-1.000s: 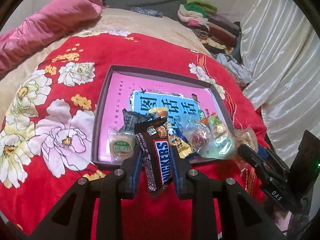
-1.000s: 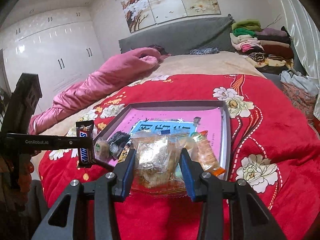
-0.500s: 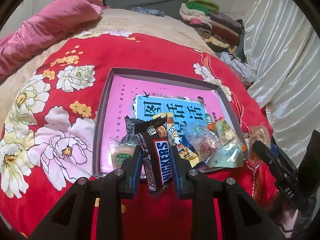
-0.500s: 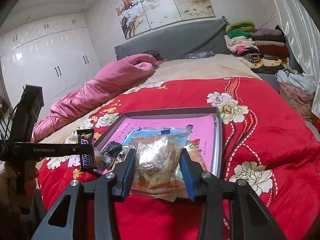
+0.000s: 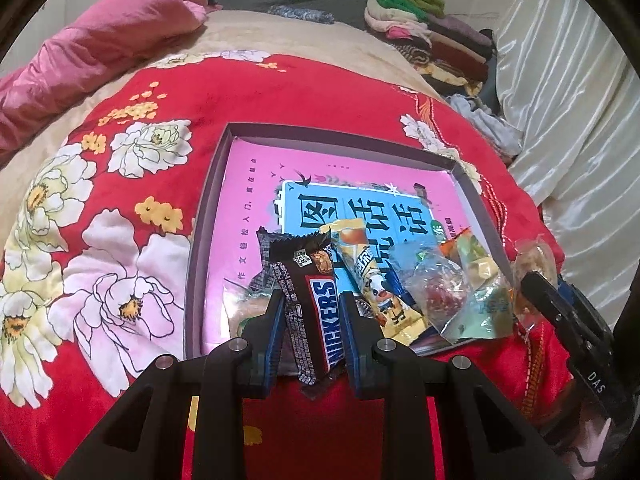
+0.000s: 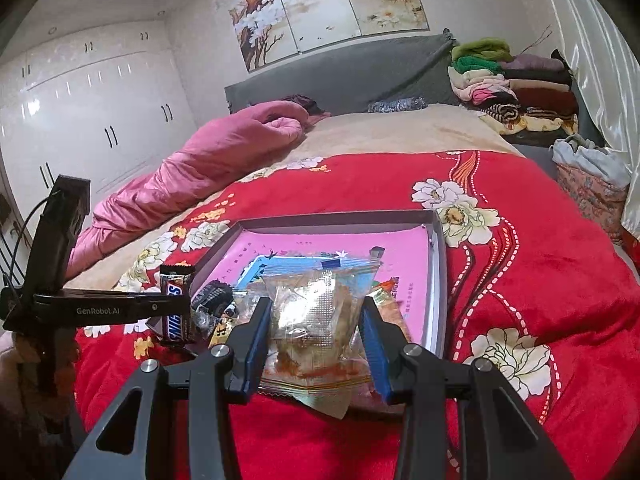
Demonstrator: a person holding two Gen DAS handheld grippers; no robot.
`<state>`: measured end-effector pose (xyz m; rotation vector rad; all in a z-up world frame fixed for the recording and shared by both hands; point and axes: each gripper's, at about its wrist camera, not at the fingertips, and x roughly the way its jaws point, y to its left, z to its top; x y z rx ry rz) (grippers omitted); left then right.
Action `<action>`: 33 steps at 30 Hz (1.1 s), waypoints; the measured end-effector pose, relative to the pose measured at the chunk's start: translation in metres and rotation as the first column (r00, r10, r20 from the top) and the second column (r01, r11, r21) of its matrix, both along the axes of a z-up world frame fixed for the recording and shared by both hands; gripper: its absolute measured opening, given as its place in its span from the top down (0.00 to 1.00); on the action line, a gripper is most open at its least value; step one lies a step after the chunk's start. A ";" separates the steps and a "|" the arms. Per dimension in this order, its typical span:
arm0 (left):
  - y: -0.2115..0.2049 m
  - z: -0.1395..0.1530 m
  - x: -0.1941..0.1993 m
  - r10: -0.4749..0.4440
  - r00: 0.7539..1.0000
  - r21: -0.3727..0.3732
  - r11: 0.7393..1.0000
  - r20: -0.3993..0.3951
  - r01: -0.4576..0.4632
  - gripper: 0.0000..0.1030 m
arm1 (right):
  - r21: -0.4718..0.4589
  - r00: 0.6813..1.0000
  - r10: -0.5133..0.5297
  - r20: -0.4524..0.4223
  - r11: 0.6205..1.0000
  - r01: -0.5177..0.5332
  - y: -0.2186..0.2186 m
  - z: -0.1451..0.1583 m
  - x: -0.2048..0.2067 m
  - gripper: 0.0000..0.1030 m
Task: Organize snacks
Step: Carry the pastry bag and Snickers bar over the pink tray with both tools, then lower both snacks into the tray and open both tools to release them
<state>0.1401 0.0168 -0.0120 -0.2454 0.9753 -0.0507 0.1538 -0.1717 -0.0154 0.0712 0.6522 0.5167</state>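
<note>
- Snickers bar [image 5: 314,304], dark brown wrapper w/ blue-and-white logo, is being held upright betw. the narrowed jaws of the left gripper [image 5: 310,316], over the near edge of the tray [image 5: 202,240]
- Clear snack packet [image 6: 316,324], orange-brown pieces showing thru the film, yellowish seal at the bottom, is being gripped by the right gripper [image 6: 318,332], jaws closed on its sides, above the tray's near end
- Tray is lying on the red floral blanket [image 5: 132,240]; pink-and-blue printed sheet [image 5: 260,184] is lining it
- Loose snacks are being kept in a pile at the tray's near right corner: yellow cow-print sachet [image 5: 374,276], clear bag w/ red bits [image 5: 442,292], pale green pack [image 5: 484,308]
- Round snack under the left fingers [image 5: 272,320] is being mostly hidden; label can't be read
- Lower end of the bar is being cut off behind the jaws
</note>
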 end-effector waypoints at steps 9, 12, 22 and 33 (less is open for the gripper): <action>-0.002 -0.007 0.006 -0.004 1.000 0.004 1.000 -0.012 0.004 0.80 | -0.052 1.000 0.014 -0.009 0.999 -0.014 0.014 -0.008 0.005 0.58; -0.003 -0.008 0.007 -0.005 1.000 0.004 1.000 -0.014 0.005 0.81 | -0.066 1.000 0.007 -0.007 0.998 -0.008 0.016 -0.010 0.009 0.58; -0.008 -0.013 0.008 -0.017 1.000 0.004 1.000 -0.025 0.017 0.82 | -0.097 1.000 0.019 -0.004 0.995 -0.020 0.026 -0.015 0.019 0.58; -0.009 -0.015 0.010 -0.018 0.999 0.001 1.000 -0.029 0.018 0.82 | -0.104 0.999 0.052 -0.007 0.993 -0.053 0.038 -0.018 0.023 0.58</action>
